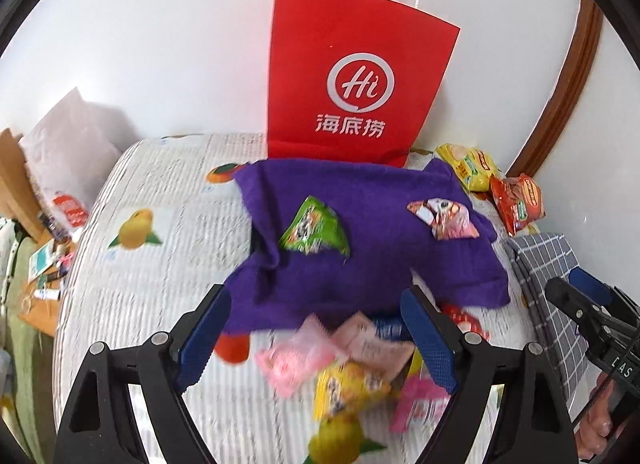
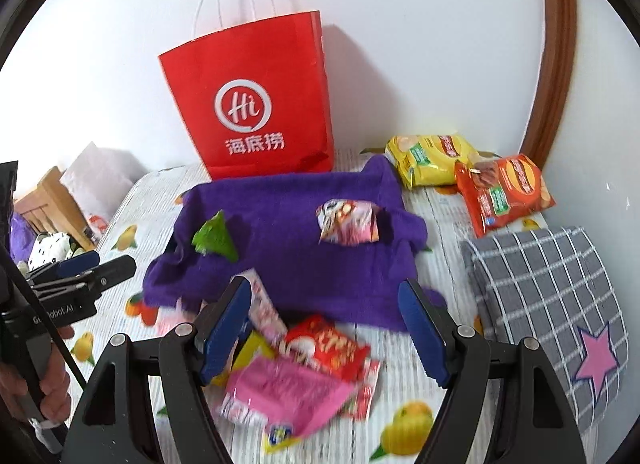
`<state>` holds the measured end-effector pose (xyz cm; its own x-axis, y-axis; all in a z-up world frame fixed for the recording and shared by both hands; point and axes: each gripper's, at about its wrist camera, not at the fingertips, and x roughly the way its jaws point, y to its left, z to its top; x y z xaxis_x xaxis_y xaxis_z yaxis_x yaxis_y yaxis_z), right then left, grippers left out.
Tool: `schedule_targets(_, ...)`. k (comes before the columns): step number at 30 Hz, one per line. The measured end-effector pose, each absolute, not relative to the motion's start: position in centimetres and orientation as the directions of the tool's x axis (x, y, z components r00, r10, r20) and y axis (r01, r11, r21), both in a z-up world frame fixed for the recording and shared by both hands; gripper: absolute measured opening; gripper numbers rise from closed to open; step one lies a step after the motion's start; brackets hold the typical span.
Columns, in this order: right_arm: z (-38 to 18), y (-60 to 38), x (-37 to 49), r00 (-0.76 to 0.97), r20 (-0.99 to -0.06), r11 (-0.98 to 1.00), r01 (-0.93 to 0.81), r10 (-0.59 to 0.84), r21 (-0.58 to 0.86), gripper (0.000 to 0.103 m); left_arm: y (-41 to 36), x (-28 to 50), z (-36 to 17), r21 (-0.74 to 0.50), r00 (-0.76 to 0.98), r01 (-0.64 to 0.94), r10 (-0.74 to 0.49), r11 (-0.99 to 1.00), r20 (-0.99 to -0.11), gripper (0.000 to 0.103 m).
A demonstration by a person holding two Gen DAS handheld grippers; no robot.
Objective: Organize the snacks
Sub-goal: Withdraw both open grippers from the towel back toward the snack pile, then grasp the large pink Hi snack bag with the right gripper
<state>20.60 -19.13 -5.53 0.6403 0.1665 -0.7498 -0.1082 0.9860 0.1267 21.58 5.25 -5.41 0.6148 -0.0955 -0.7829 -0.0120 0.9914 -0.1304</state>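
A heap of small snack packets [image 2: 304,360] lay just in front of the purple cloth [image 2: 288,224]. Both the left gripper [image 1: 316,340] and right gripper [image 2: 324,328] stood wide, holding nothing; choosing a packet probably came next.

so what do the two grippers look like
Both match: the left gripper and right gripper have black angular frames with silver pivot bolts and blue ribbed pads. White lettering marks each body, and a thin black cable runs by the left one's handle.
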Motion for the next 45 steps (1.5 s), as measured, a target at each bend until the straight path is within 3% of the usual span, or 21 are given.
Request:
schedule_targets(10, -9.3, -19.0, 16.1, 0.57, -0.801, 0.983, -0.081, 0.181, 0.165, 0.075, 6.8, 16.3, -5.9, -0.127, 0.617, -0.027, -0.083, 0.992, -0.782, 0.086)
schedule_targets(26, -16.1, -17.3, 17.5, 0.452, -0.854, 0.954, 0.022, 0.259, 0.301, 0.079, 7.7, 15.2, -10.8, -0.134, 0.587, -0.007, -0.104, 0.991, -0.803, 0.086)
schedule_targets(36, -17.4, -15.0, 19.3, 0.446, -0.874, 0.975, 0.016, 0.192, 0.223, 0.095, 8.6, 15.8, -12.7, -0.144, 0.563, -0.007, -0.115, 0.99, -0.818, 0.086)
schedule_targets(42, -17.6, -14.5, 18.9, 0.452, -0.876, 0.985, -0.035, 0.167, 0.17, 0.095, 8.2, 15.8, -13.2, -0.154, 0.556, -0.001, -0.128, 0.988, -0.821, 0.086)
schedule_targets(45, -17.4, -14.7, 18.3, 0.471, -0.863, 0.983, -0.074, 0.182, 0.167, 0.09, 7.4, 15.8, -13.4, -0.153, 0.553, 0.014, -0.135, 0.988, -0.822, 0.086)
